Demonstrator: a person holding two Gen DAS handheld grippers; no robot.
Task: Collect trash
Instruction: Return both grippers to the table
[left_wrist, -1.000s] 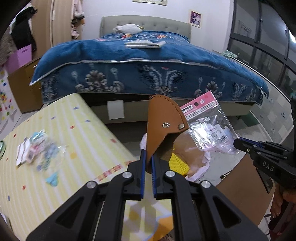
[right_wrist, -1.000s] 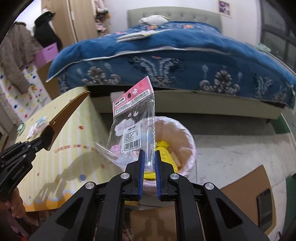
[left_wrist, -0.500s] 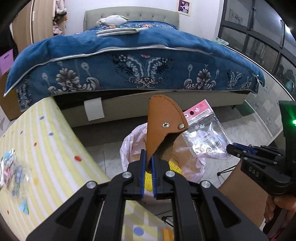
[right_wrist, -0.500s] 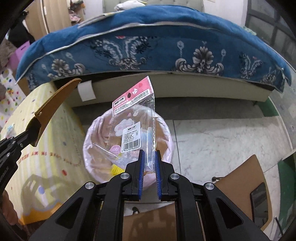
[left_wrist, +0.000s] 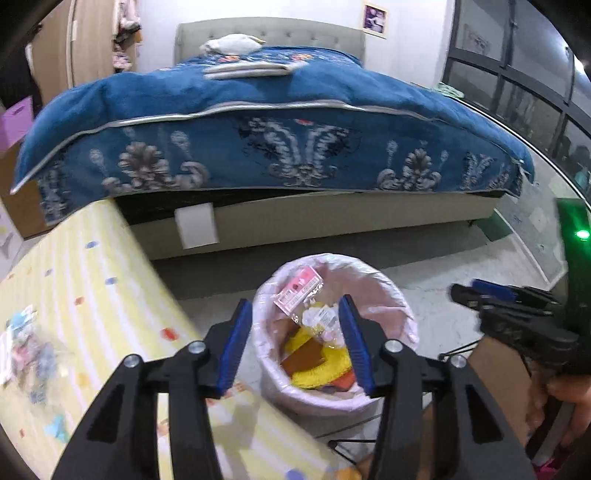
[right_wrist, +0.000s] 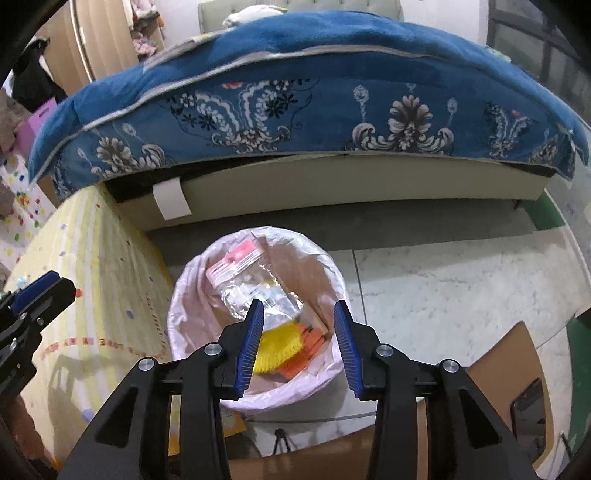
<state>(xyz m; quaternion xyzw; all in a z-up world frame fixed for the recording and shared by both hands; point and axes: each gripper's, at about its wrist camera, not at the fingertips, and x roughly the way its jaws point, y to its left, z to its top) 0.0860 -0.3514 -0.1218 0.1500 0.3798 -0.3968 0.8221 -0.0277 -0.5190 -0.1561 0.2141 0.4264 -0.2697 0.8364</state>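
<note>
Gaping bin rim (right_wrist: 334, 266), floor (right_wrist: 443, 273) beyond

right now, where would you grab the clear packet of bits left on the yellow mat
Probably by the edge of the clear packet nearest the bin, coming from above: it lies flat on the yellow mat, so a thin rim is the only part a gripper could pinch. Blur hides its detail.

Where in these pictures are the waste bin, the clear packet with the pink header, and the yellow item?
waste bin (right_wrist: 192, 354): right wrist view, left liner wall.
clear packet (right_wrist: 255, 291): right wrist view, clear middle.
yellow item (left_wrist: 317, 363): left wrist view, its middle.
</note>
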